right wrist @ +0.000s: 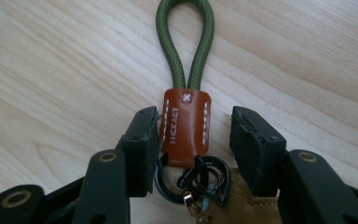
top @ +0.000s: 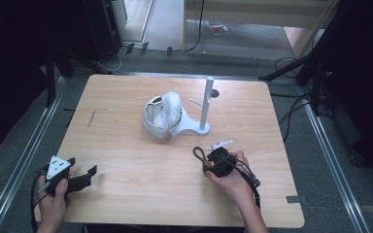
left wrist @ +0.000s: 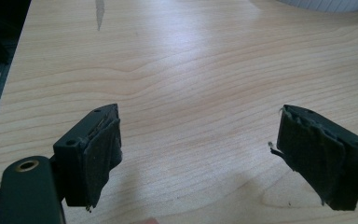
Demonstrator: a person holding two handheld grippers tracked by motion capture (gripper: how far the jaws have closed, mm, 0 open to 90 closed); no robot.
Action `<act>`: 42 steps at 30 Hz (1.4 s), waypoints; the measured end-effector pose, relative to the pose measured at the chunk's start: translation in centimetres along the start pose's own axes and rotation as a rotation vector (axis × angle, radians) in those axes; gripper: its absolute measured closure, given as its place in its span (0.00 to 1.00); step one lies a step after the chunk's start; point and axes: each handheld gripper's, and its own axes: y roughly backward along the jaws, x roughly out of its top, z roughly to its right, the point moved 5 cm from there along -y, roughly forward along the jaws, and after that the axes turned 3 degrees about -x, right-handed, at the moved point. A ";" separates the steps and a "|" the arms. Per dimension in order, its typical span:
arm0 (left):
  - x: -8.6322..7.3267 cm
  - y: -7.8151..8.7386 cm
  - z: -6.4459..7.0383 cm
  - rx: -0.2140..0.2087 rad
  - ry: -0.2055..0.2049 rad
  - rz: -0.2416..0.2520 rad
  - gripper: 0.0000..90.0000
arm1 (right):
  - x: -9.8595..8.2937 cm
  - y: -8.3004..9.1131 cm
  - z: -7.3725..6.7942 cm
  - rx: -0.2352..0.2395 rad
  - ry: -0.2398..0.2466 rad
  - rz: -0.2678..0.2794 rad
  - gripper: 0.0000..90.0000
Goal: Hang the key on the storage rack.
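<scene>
- The right gripper [top: 212, 159] sits low over the pale wooden table [top: 126, 145], near its front right, held in the person's right hand [top: 233, 182].
- Its jaws stand apart around a key fob: an olive-green cord loop with a brown leather tab [right wrist: 185, 127]. One jaw touches the tab's side; the other has a small gap.
- The cord loop lies flat on the wood, pointing away from the gripper. Black metal rings [right wrist: 200, 179] hang at the tab's near end, over a tan piece I can't make out.
- The left gripper [top: 80, 178] rests at the front left, well apart, jaws wide and holding nothing.
- A white stand with an upright post [top: 205, 104] sits mid-table, something white bundled on its base.
</scene>
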 end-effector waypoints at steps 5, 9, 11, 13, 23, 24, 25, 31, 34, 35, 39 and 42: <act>0.0 0.0 0.0 0.002 -0.001 -0.001 0.16 | 0.0 0.1 -0.4 -0.011 0.026 -0.028 0.62; 0.0 0.0 0.0 0.003 -0.002 -0.002 0.16 | 0.1 0.1 -0.6 -0.005 0.031 -0.025 0.73; 0.0 0.0 0.0 0.003 -0.002 -0.002 0.16 | 0.2 0.1 -0.5 -0.002 0.013 -0.034 0.75; 0.0 0.0 0.0 0.003 -0.002 -0.002 0.16 | 0.3 0.1 -0.5 -0.001 0.007 -0.038 0.76; 0.0 0.0 0.0 -0.002 0.002 0.001 0.16 | -0.1 0.2 -0.3 0.009 -0.026 0.010 0.78; 0.0 0.0 0.0 -0.003 0.004 0.001 0.16 | -0.2 0.1 -0.1 0.011 -0.037 0.040 0.78; 0.0 0.0 0.0 -0.003 0.006 0.002 0.16 | -0.2 0.1 -0.1 0.011 -0.037 0.040 0.78; 0.0 0.0 0.0 -0.004 0.001 0.000 0.16 | -0.1 0.9 0.2 -0.002 -0.067 0.125 0.78; 0.0 0.0 0.0 -0.006 0.003 0.000 0.16 | 0.1 1.3 0.2 0.000 -0.086 0.160 0.78; 0.0 0.0 0.0 -0.006 0.003 0.001 0.16 | 0.1 1.3 0.2 0.000 -0.086 0.160 0.78; 0.0 0.0 0.0 -0.005 0.001 0.000 0.16 | 0.5 1.9 0.4 -0.003 -0.104 0.221 0.78; 0.0 0.0 0.0 -0.006 0.001 0.000 0.16 | 0.6 2.2 0.5 -0.008 -0.118 0.249 0.78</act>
